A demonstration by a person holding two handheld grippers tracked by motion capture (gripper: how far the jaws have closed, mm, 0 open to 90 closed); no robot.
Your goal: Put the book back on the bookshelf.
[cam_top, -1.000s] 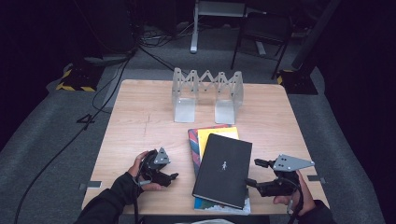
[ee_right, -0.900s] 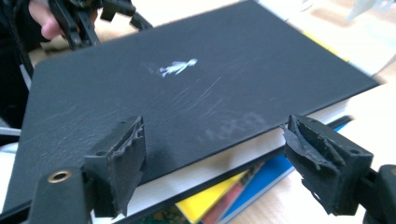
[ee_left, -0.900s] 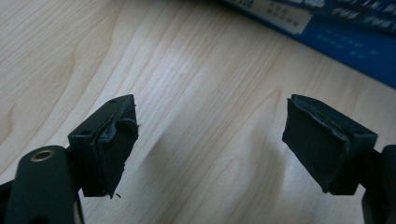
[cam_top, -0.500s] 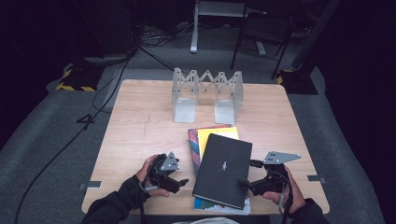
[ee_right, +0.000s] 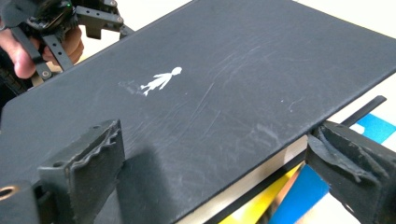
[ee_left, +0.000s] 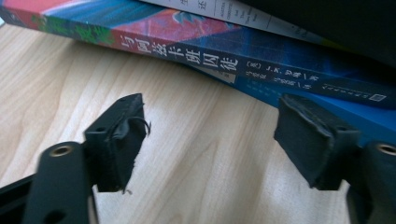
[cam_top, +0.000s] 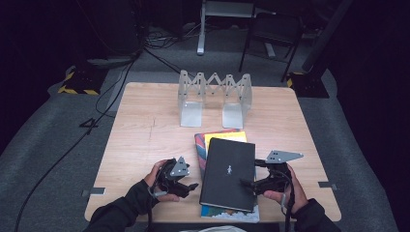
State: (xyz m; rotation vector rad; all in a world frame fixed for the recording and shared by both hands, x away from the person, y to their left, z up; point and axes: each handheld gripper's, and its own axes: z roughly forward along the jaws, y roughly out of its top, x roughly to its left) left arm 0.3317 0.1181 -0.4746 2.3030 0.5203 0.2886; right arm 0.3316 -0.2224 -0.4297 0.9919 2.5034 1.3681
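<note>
A black book (cam_top: pixel 228 174) with a small white figure (ee_right: pixel 161 81) tops a stack at the table's front middle. Under it lie a yellow book (cam_top: pixel 225 137) and a colourful book (cam_top: pixel 199 145), whose blue and red spine (ee_left: pixel 187 42) faces my left gripper (ee_left: pixel 210 126). That left gripper (cam_top: pixel 192 187) sits just left of the stack. It is open and its jaws have just been closing, with only bare table between them. My right gripper (cam_top: pixel 247 186) is at the black book's right edge (ee_right: pixel 261 158). Its jaws have just opened wider and straddle that edge without pressing.
A clear folding book rack (cam_top: pixel 215 96) stands at the back middle of the wooden table (cam_top: pixel 145 125). Cables and a chair lie on the dark floor beyond. Bare wood stretches to the left of the stack.
My left hand has slid right toward the book spines. My right hand has moved left, bringing its jaws over the black book's edge.
</note>
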